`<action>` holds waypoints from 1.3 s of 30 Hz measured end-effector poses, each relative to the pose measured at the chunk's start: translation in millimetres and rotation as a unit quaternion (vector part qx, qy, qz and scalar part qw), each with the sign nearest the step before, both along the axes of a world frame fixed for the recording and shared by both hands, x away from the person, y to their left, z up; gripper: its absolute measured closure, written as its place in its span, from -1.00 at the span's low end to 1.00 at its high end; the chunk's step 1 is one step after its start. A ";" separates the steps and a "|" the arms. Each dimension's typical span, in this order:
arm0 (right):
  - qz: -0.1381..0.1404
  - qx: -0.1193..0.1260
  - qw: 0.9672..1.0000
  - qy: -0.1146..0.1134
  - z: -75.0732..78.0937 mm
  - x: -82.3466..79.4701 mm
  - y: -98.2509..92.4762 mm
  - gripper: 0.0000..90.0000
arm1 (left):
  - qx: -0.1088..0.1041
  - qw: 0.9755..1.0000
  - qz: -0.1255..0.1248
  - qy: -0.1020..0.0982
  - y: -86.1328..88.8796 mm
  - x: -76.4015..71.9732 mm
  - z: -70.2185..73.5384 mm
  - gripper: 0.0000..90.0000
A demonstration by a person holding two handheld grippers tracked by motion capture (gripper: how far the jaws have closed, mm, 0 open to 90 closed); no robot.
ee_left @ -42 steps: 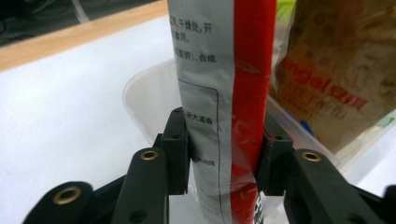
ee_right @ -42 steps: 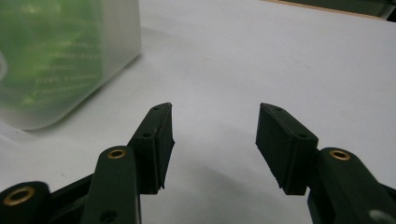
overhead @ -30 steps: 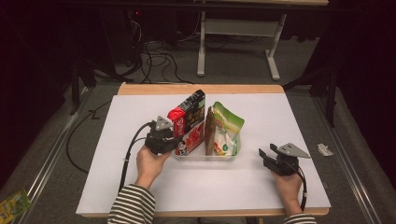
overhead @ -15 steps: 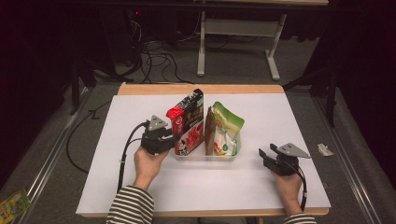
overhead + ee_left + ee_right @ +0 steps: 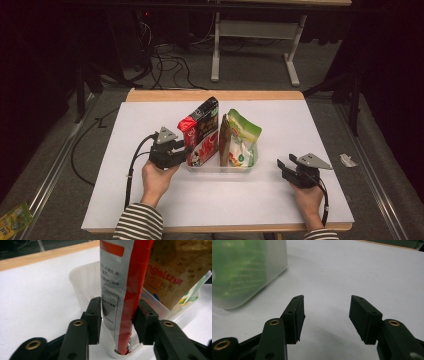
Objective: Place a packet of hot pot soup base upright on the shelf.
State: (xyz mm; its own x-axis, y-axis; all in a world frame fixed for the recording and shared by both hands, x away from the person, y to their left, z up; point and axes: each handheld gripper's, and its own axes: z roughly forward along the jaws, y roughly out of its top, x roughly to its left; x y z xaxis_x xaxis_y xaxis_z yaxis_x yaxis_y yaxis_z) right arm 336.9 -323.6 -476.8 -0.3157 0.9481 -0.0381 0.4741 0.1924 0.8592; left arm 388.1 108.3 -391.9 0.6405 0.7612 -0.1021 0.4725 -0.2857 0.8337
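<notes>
**Red pouch standing in the tub, my left jaws loosened around it**

The red pouch (image 5: 125, 290) stands upright at the left end of the clear plastic tub (image 5: 220, 167), near the middle of the white table (image 5: 125, 150). Its lower edge sits down inside the tub's corner. From above, its top leans toward the far side, with black and red print facing me.

My left gripper (image 5: 119, 320) straddles that pouch low down, and the tub's thin wall with it. The left pad lies close against the grey printed face; the right pad stands at the red edge. The jaws have just been opening, so I read this as a released hold, not a clench. Whether a pad still brushes the film, I cannot tell.

Just beside the red pouch, in the same tub, stands a brown and green pouch (image 5: 240, 142), also upright.

My right gripper (image 5: 327, 315) rests well apart on the bare table, right of the tub, jaws spread with nothing between them.
</notes>
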 end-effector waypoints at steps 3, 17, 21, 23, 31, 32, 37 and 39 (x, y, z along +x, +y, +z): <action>0.000 -0.001 1.000 -0.001 -0.1 0.1 -0.1 0.03 | -0.004 1.000 -0.002 -0.010 7.9 -4.0 1.9 0.24; 0.000 -0.002 1.000 0.000 -0.3 0.4 0.3 0.03 | -0.022 0.998 0.053 -0.025 53.3 -20.6 -14.5 0.11; 0.000 -0.002 1.000 0.000 -0.2 0.4 0.6 0.03 | -0.026 0.997 0.070 -0.024 65.2 -24.5 -21.8 0.09; 0.000 -0.001 1.000 0.000 -0.2 0.5 0.5 0.03 | -0.032 0.996 0.075 -0.021 69.9 -25.5 -24.7 0.08; 0.001 0.001 1.000 0.001 -0.1 0.3 -0.2 0.03 | -0.035 0.995 0.090 -0.009 79.5 -28.3 -40.2 0.07; 0.001 0.002 1.000 0.001 -0.1 0.3 -0.2 0.03 | -0.034 0.995 0.092 -0.010 79.8 -28.9 -41.3 0.07; 0.001 0.003 1.000 0.001 -0.1 0.3 -0.3 0.03 | -0.034 0.994 0.100 -0.008 84.0 -30.8 -46.0 0.06; 0.001 0.002 1.000 0.001 -0.1 0.4 -0.5 0.03 | -0.035 0.994 0.104 -0.006 86.1 -31.2 -48.6 0.06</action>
State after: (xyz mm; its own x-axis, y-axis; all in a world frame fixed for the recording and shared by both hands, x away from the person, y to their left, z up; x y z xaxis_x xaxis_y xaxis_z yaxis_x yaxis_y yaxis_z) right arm 337.4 -324.1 -476.9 -0.3174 0.9477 -0.0330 0.4761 0.1894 0.8587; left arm 356.9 194.4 -440.5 0.4713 0.8686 -0.1528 0.5052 -0.1239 0.8541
